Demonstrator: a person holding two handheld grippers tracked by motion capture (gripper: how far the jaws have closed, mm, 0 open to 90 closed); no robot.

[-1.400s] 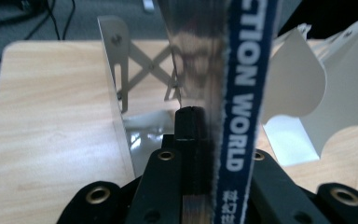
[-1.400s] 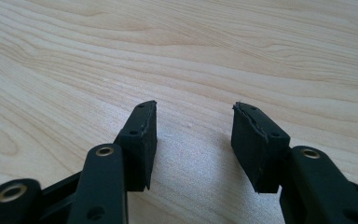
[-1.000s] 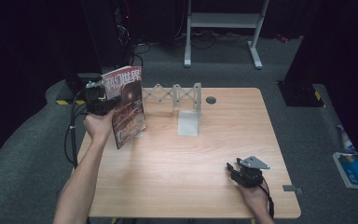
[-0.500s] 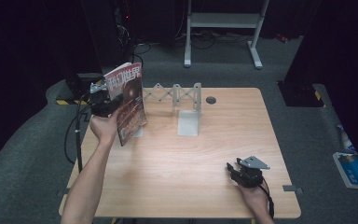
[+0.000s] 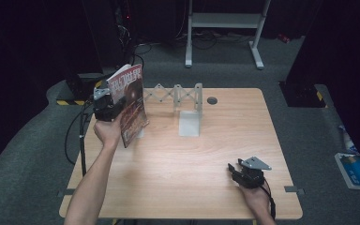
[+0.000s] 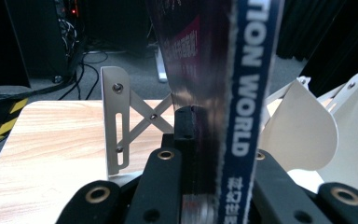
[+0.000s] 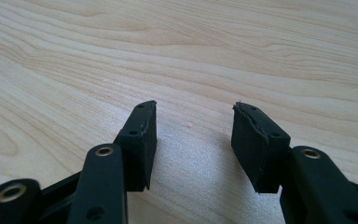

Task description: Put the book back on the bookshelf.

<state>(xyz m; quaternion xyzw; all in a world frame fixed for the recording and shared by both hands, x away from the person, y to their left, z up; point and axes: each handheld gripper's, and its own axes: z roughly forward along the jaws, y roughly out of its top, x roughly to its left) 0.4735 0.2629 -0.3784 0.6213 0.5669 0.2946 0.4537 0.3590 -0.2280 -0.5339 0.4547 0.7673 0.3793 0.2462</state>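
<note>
High view, magazine: the left claw [image 5: 107, 104] holds a magazine [image 5: 130, 105] upright above the bench's [image 5: 192, 173] far-left corner, just beside the left end of the grey expanding rack [image 5: 178, 96].
High view, rack: its white base plate [image 5: 189, 123] sits bare; no magazine stands in any slot.
High view, right claw: the right claw [image 5: 234, 169] rests on the bench near the front right edge, well apart from the rack and the magazine.
Left gripper view, grip: the left claw [image 6: 214, 140] is clamped on the magazine's [image 6: 249, 93] lower edge, blue spine facing the camera, cover rising straight up.
Left gripper view, target: 1 rack divider [image 6: 116, 121] stands to the left and pale curved dividers [image 6: 298, 126] to the right, with the magazine between them but apparently not yet down in a slot.
Right gripper view, state: the right claw [image 7: 193, 123] is wide apart, holding nothing, over bare wood [image 7: 168, 51].
Progress: pick-up and carry look done; lowering the magazine into a slot and letting go appear left.
</note>
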